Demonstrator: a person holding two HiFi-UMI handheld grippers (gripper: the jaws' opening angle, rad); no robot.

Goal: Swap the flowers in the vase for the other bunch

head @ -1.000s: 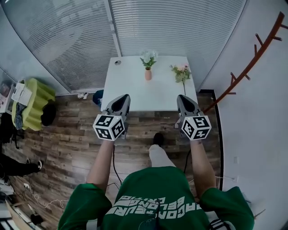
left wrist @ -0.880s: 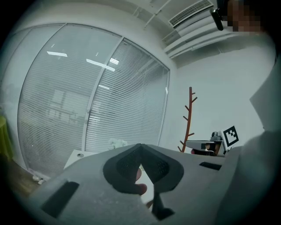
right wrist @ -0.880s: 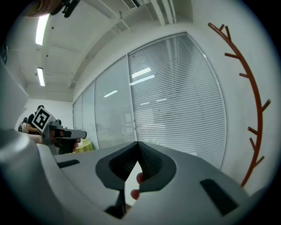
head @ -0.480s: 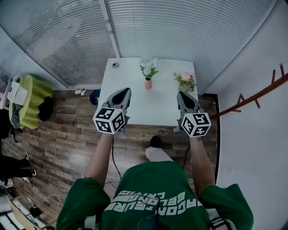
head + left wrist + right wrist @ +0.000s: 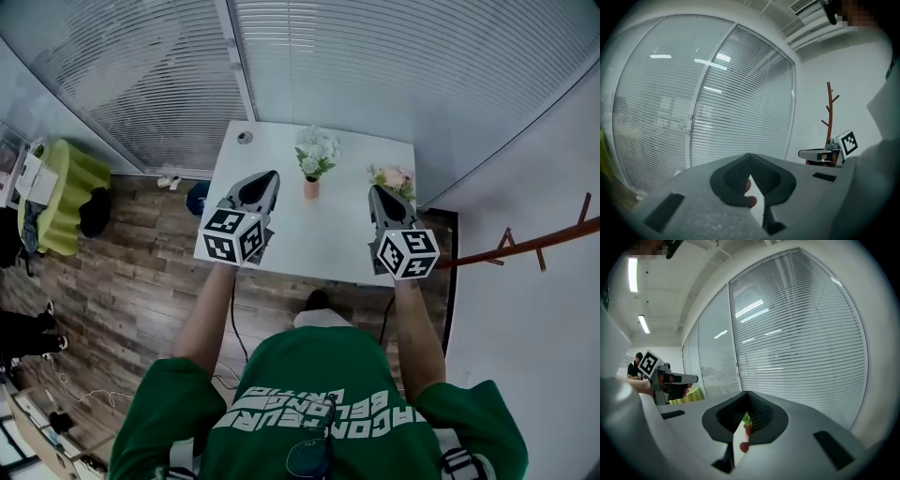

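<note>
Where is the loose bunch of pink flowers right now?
In the head view, the pink bunch lies on the white table, right of the vase, just beyond the right hand-held gripper.

Loose pink-flowered bunch (image 5: 396, 178) lies partly hidden behind the grey right gripper (image 5: 377, 191); the brown branched coat rack (image 5: 525, 248) runs off the right edge.

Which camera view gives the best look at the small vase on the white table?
The head view: the vase stands whole on the table, white flowers in it. Each gripper view shows only a small pinkish patch behind its closed fingers; I cannot tell if that is the vase.
</note>
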